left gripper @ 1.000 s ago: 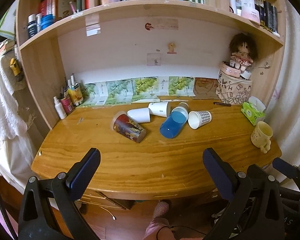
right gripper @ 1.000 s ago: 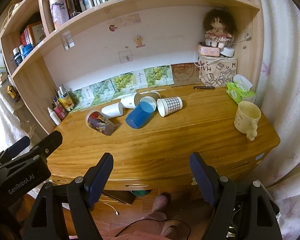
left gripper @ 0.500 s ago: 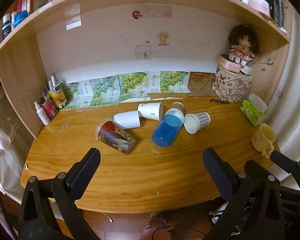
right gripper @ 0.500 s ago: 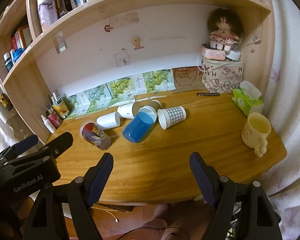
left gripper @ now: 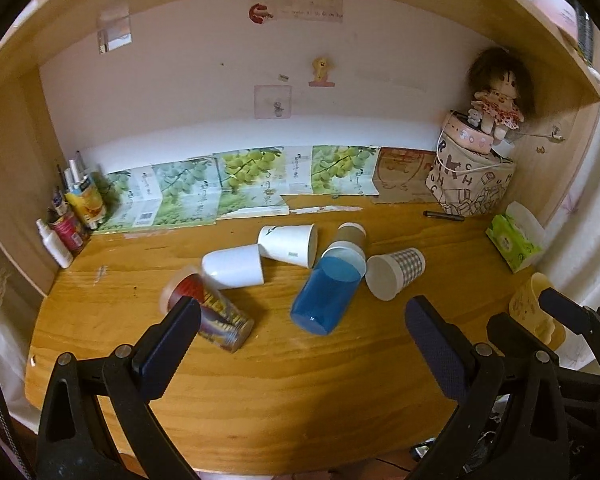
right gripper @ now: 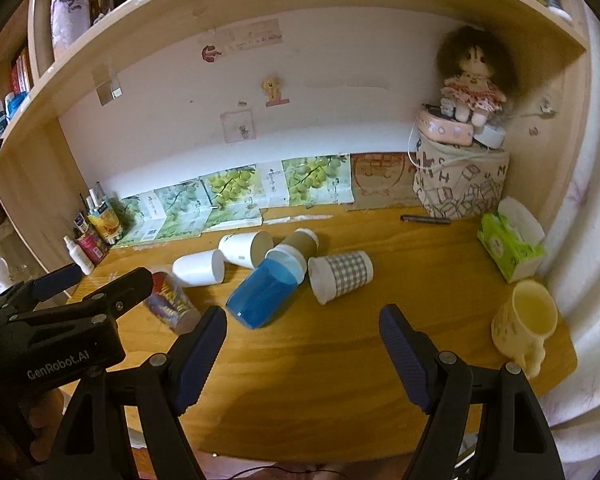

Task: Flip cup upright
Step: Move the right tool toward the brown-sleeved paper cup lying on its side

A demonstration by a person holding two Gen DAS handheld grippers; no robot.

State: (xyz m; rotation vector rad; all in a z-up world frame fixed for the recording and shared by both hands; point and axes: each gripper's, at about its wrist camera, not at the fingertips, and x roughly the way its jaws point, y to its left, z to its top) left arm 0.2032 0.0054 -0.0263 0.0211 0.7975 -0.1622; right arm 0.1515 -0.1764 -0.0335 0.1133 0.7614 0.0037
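Left gripper (left gripper: 300, 332): jaws wide, holding nothing. Right gripper (right gripper: 302, 336): jaws wide, holding nothing. The blue cup (left gripper: 327, 288) lies on its side on the bench (left gripper: 300, 392), just beyond and between the left jaws, among other tipped cups.

Blue cup (right gripper: 266, 293) lies tipped — right claw (right gripper: 302, 354) gapes, empty.

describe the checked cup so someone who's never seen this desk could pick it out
On the wooden desk, under the bookshelf, a cluster of cups lies tipped over near the middle. The checked cup is the rightmost of that cluster, on its side beside the blue tumbler, with its mouth facing the front of the desk. It alone has a grey-and-white gingham pattern; its neighbours are plain white, brown, blue or picture-printed.
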